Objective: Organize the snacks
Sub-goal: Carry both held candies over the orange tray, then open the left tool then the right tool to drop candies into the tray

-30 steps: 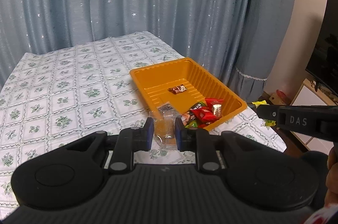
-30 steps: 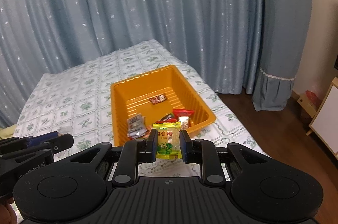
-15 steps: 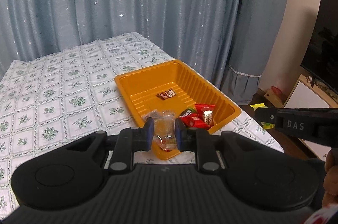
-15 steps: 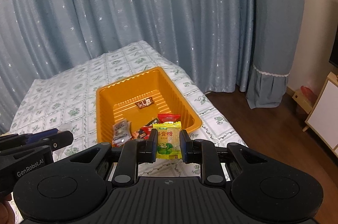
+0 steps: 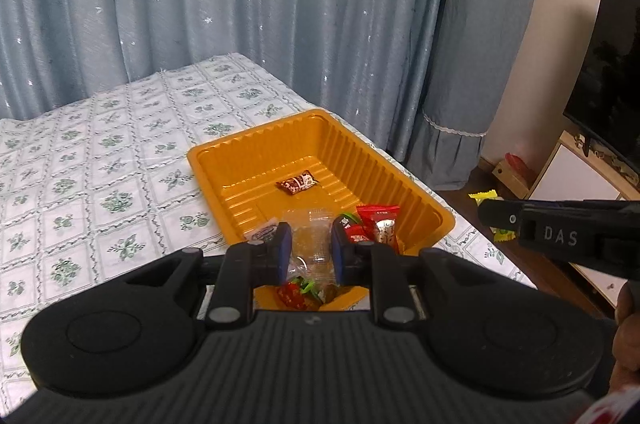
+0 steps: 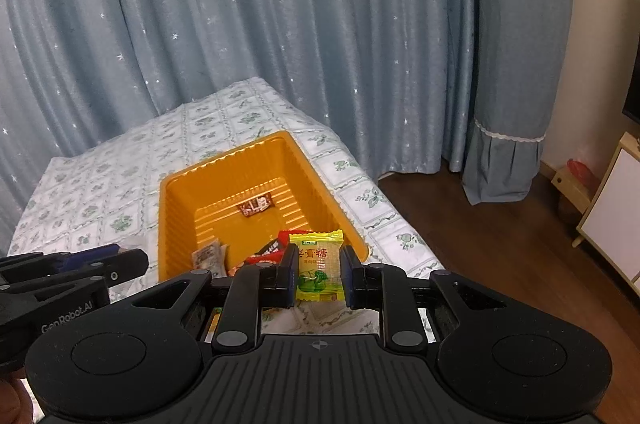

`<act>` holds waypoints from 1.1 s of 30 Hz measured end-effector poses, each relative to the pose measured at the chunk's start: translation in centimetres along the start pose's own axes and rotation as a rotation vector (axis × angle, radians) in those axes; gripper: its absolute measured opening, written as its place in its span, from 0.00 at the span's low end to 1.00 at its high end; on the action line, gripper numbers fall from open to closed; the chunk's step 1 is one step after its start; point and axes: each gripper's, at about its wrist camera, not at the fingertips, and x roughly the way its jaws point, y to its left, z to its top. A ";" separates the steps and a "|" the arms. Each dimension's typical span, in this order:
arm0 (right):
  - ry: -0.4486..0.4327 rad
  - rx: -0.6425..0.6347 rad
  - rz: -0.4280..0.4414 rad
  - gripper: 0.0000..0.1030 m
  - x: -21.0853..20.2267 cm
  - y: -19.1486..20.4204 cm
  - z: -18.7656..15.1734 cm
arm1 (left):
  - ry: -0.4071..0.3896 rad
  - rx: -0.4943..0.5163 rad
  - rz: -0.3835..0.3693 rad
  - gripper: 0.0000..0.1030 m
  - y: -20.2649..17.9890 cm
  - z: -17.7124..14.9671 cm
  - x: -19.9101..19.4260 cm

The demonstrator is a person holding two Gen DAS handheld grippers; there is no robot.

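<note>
The left gripper (image 5: 307, 254) is closed on a clear packet (image 5: 310, 244), pinched between its blue pads and held above the near end of the orange tray (image 5: 256, 147). The right gripper (image 6: 319, 274) grips a yellow candy (image 6: 318, 266) upright between its fingers, just over the tray's near right corner.

The tray sits on a floral tablecloth (image 5: 100, 151), close to the cloth's right edge. Alone in the tray's middle lies a brown wrapper (image 5: 298, 181). At the tray's near end a pile of snacks is gathered: red packets (image 5: 374, 220), a silver-and-white sachet (image 6: 208, 256) on the left side, and more red and green wrappers (image 5: 300, 290) showing beneath the left gripper, though these are partly hidden and hard to tell apart.

Right of the tray, in the left wrist view, the right gripper's side reaches in with the yellow candy's end peeking past it. Behind the tray hang blue curtains (image 6: 280, 23).
</note>
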 end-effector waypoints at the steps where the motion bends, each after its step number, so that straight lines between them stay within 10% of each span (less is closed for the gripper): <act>1: 0.002 0.002 0.001 0.21 0.4 -0.1 0.1 | 0.003 0.002 -0.001 0.18 0.0 0.1 0.4; 28: 0.025 0.018 0.022 0.21 7.0 -1.1 2.5 | 0.081 0.011 -0.028 0.19 2.4 2.8 11.5; 33: 0.029 0.010 0.028 0.21 7.9 -0.6 2.6 | 0.056 -0.008 -0.020 0.34 3.3 3.3 11.6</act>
